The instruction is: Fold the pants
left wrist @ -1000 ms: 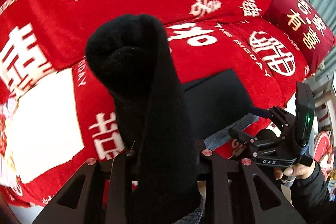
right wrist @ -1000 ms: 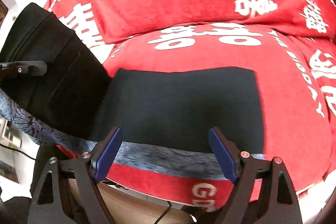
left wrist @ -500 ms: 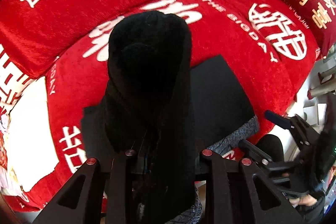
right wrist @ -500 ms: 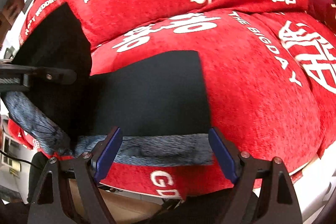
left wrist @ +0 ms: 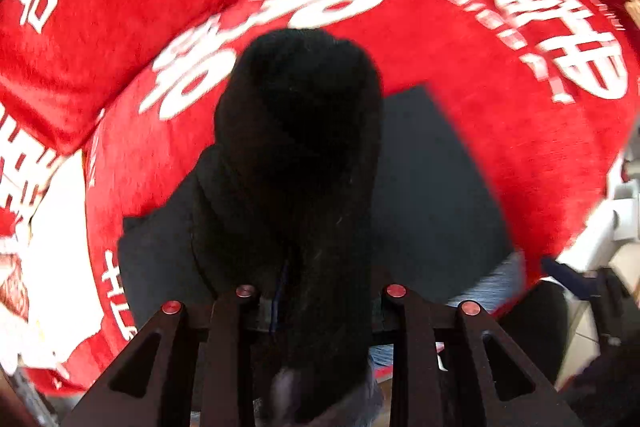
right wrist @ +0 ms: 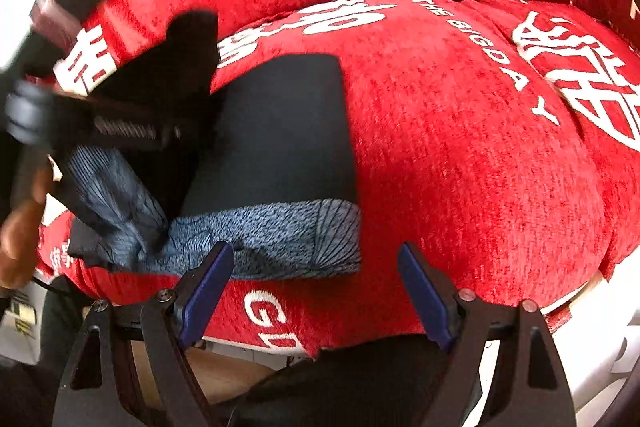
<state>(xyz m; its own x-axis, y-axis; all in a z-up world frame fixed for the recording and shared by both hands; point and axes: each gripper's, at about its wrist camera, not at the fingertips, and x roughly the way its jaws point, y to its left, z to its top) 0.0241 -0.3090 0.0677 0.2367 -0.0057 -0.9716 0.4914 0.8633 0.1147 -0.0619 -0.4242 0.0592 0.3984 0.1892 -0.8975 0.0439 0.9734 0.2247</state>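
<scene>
On the red cushion [right wrist: 460, 131], the pants [right wrist: 280, 131] are laid flat, the blue-grey patterned waistband [right wrist: 288, 235] lying along the near edge. One end of the garment is clamped as a thick bunch in the left gripper [left wrist: 316, 291], its jaws narrowed onto the black cloth and raised above the flat part. The right gripper [right wrist: 316, 287] is held wide open just above the waistband, with nothing between its blue pads [right wrist: 420, 291]. The fold-over step is judged to be in hand. For the next move, the raised portion should be lowered onto the flat part, edges aligned, before release.
</scene>
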